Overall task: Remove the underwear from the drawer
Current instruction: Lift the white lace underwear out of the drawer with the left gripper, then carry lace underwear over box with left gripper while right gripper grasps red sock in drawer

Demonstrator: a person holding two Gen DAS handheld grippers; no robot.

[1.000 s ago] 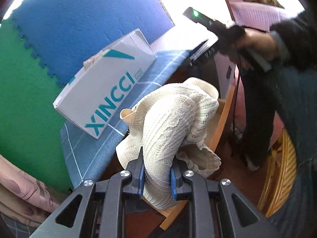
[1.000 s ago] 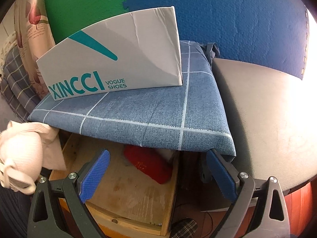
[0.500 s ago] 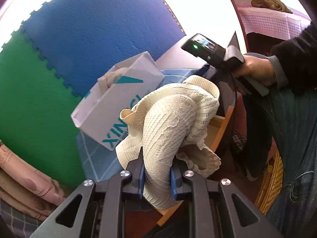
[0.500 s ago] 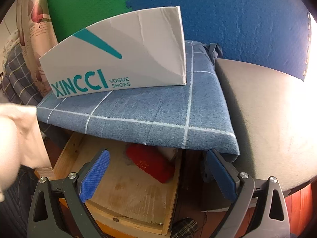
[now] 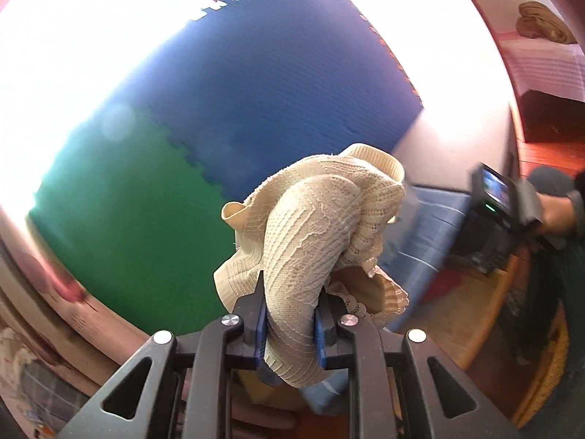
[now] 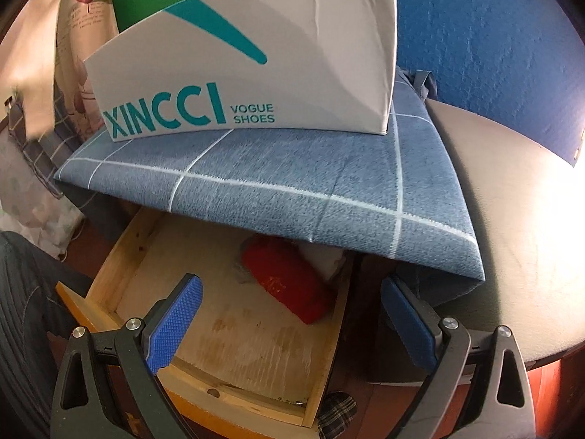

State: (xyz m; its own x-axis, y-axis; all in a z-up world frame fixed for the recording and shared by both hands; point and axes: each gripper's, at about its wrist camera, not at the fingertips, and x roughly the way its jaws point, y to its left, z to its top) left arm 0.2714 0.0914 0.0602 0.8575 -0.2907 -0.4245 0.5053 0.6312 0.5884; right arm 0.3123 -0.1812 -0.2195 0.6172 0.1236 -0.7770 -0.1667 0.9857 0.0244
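Open pale wooden drawer (image 6: 234,344) sitting near, holding only a red pouch (image 6: 292,285) | cream lace underwear (image 5: 314,241) hanging clear of it, mostly done | left gripper (image 5: 290,333) pinching it | right gripper (image 6: 289,318) hovering spread, empty.

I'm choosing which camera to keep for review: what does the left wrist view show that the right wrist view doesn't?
Only the left wrist view shows the cream lace underwear pinched in the left tool, plus the hand holding the other tool. Only the right wrist view shows the open right tool over the open wooden drawer, a red pouch inside it, and the white shoe box. Both show the blue checked cushion.
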